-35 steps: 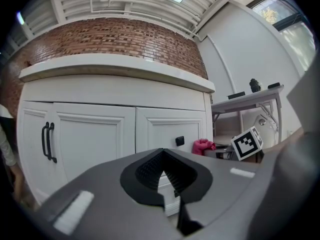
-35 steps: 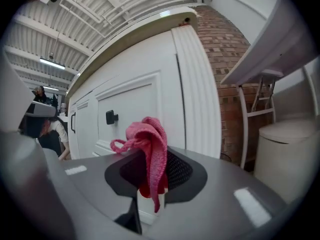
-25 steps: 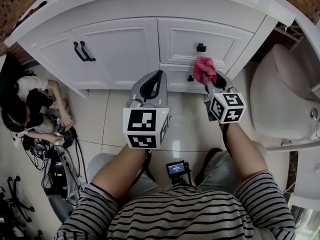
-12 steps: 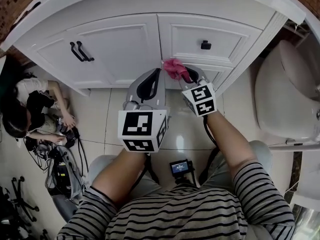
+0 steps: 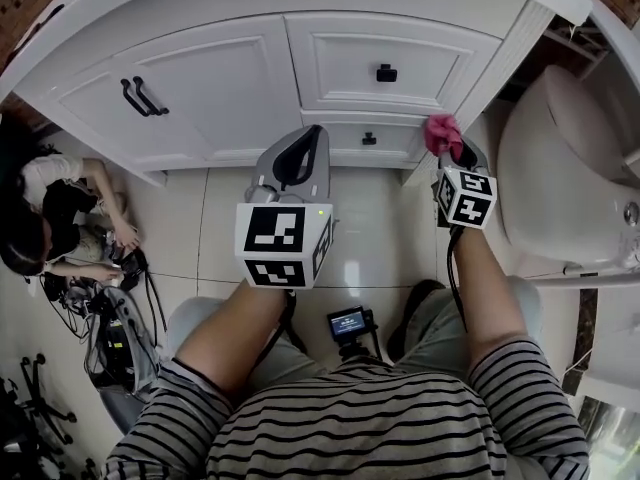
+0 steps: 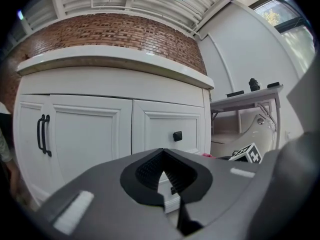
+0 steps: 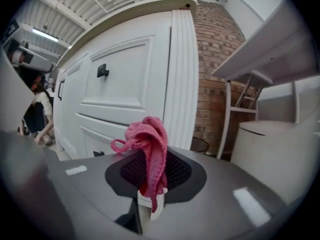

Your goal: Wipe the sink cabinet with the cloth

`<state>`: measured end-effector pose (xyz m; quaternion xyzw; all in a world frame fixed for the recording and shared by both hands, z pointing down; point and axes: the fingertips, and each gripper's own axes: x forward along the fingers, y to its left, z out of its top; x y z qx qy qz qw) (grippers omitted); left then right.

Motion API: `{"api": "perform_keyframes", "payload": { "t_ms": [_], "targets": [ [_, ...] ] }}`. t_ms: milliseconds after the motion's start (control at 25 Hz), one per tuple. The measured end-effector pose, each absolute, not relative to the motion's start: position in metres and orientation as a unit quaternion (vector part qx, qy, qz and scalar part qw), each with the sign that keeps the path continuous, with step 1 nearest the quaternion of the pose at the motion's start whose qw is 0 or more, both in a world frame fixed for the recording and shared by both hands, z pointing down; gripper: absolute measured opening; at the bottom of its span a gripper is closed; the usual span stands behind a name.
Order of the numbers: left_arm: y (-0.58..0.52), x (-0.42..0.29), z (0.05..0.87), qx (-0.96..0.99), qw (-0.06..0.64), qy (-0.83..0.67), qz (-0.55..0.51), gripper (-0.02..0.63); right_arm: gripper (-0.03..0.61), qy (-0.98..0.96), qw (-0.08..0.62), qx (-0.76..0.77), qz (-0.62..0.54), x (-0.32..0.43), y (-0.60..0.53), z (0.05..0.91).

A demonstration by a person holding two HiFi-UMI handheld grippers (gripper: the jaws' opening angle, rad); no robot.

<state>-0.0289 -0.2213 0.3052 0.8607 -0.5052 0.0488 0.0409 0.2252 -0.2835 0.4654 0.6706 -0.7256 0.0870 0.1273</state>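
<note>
Rightward went the right gripper [image 5: 446,150], off the seam between the drawers and over to the right corner post [image 5: 492,66] of the cabinet [image 5: 215,88]. Its jaws were clamped on the pink cloth [image 5: 439,133], which bunched up out of the tips and drooped down between them. The cloth sat low at the foot of that post, just right of the lower drawer [image 5: 395,143]; whether it actually touched the wood, I could not tell. The left gripper [image 5: 312,140] hung before the cabinet's middle, jaws pressed together on nothing, well apart from the cloth. A toilet [image 5: 560,168] stood close on the cloth's right.
</note>
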Motion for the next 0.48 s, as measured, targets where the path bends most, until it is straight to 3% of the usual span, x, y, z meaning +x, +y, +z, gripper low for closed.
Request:
{"api": "perform_keyframes", "payload": {
  "t_ms": [120,320,480],
  "targets": [
    [-0.221,-0.039,0.303,0.856,0.044,-0.513,0.045,0.0,0.075,-0.729,0.1,0.67,0.099,0.207,-0.279,0.466],
    [-0.221,-0.056,0.3,0.849,0.049,-0.525,0.035,0.0,0.075,-0.831,0.069,0.547,0.077,0.069,-0.28,0.465],
    [-0.226,-0.066,0.304,0.847,0.054,-0.528,0.036,0.0,0.075,-0.866,0.096,0.486,0.067,-0.017,-0.294,0.489]
  ]
}}
